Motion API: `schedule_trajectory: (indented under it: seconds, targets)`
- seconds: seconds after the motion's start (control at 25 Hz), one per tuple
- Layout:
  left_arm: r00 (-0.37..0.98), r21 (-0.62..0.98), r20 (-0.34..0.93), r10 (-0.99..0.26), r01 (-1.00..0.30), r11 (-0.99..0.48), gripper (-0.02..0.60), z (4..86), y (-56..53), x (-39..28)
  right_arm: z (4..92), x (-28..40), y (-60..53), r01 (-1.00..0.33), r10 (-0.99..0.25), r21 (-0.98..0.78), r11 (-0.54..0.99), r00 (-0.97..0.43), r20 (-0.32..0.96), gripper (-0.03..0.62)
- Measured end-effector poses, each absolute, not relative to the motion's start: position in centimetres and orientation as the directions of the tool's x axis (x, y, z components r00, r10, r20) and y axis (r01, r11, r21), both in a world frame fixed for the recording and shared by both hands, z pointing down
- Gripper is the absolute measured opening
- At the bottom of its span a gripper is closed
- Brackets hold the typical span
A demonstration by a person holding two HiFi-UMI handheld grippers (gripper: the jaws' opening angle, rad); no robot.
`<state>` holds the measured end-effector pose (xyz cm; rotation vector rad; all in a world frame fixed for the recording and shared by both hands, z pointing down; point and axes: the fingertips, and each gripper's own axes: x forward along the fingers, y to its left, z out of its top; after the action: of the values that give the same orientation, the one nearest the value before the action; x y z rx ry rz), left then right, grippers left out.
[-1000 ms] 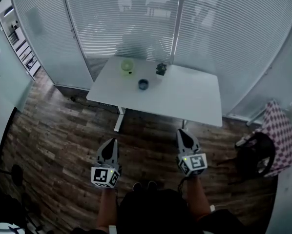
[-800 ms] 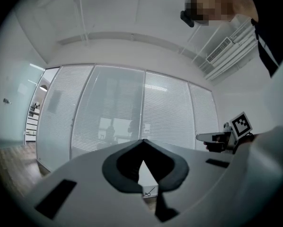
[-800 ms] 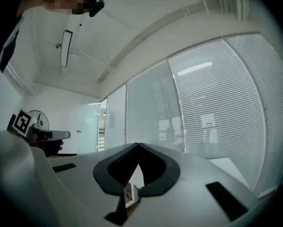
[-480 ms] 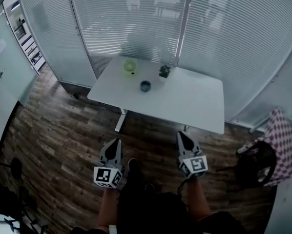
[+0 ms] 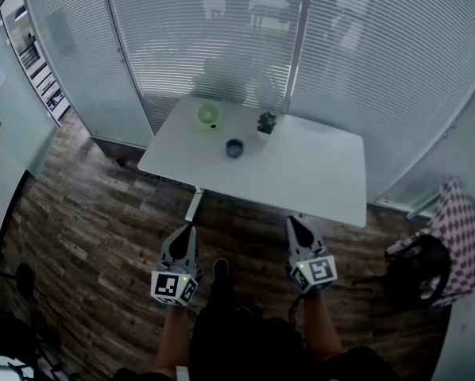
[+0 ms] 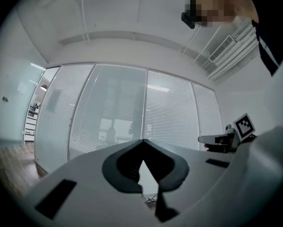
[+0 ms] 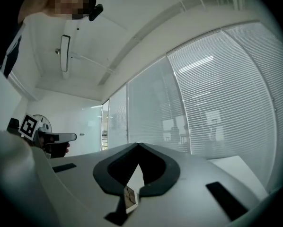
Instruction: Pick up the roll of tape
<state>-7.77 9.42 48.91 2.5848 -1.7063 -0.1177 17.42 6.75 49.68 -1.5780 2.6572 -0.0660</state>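
Note:
A white table [image 5: 301, 177] stands ahead by the glass wall. On its far left part lie a yellow-green ring-shaped roll [image 5: 208, 115], a smaller dark blue round thing [image 5: 234, 147] and a small dark plant [image 5: 266, 122]; which one is the tape I cannot tell from here. My left gripper [image 5: 186, 232] and right gripper [image 5: 291, 223] are held side by side over the wooden floor, short of the table's near edge, pointing level at it. Both are shut with nothing between the jaws, as the left gripper view [image 6: 142, 142] and the right gripper view [image 7: 138, 144] show.
Glass partitions with blinds [image 5: 222, 46] close off the space behind and beside the table. A black bag [image 5: 416, 264] and a checked cloth [image 5: 460, 221] sit on the floor at the right. Shelves [image 5: 27, 50] stand far left. Wooden floor [image 5: 86, 213] lies around me.
Both grippers and the head camera have moved forward toward the table, whose near edge now lies closer to the jaw tips. The jaws stayed shut.

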Motion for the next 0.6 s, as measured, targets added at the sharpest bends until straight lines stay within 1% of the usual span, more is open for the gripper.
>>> schedule_trajectory:
  seconds: [0.32, 0.6]
  targets:
    - [0.394, 0.078, -0.028, -0.919, -0.915, -0.395, 0.005, 49.9, 6.0, -8.5, 51.6, 16.9, 3.6, -0.876, -0.877, -0.066, 0.477, -0.480, 0.033, 0.006]
    - [0.402, 0.076, -0.015, -0.916, -0.913, -0.402, 0.005, 50.5, 2.3, -9.6, 52.1, 15.6, -0.2, -0.877, -0.877, -0.078, 0.474, -0.479, 0.051, 0.006]
